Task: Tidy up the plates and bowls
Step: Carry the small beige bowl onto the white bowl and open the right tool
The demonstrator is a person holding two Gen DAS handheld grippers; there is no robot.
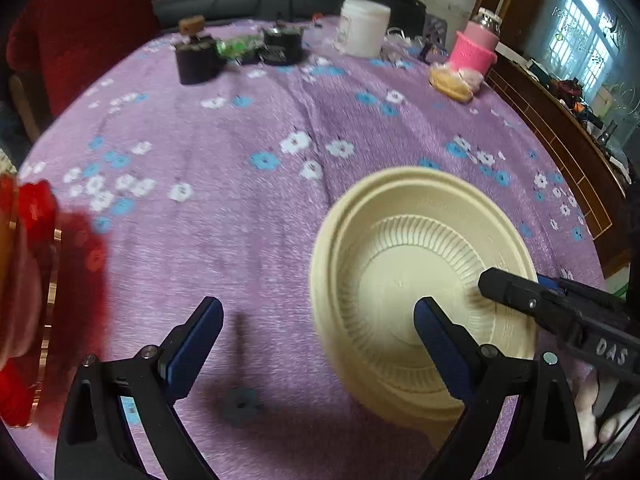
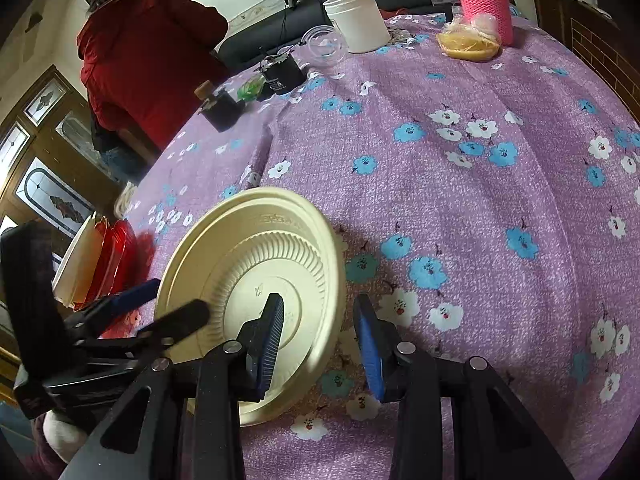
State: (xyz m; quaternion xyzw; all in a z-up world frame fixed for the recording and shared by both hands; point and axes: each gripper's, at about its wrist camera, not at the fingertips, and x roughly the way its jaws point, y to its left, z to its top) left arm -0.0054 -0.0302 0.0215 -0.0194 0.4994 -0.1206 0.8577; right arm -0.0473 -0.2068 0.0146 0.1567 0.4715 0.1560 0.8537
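Observation:
A cream plastic plate (image 1: 420,264) lies on the purple flowered tablecloth; it also shows in the right wrist view (image 2: 256,264). My right gripper (image 2: 320,340) is open, its jaws astride the plate's near right rim, not closed on it. My left gripper (image 1: 320,344) is open and empty, its right finger over the plate's left part; it also shows in the right wrist view (image 2: 168,304). A stack of red and cream dishes (image 2: 96,264) sits at the table's left edge, blurred in the left wrist view (image 1: 44,300).
At the far side of the table (image 2: 480,200) stand a white tub (image 2: 356,20), a pink knit-covered jar (image 2: 486,4), bagged food (image 2: 468,42), a clear bowl (image 2: 324,46) and black containers (image 2: 280,72). A person in red (image 2: 148,52) stands behind.

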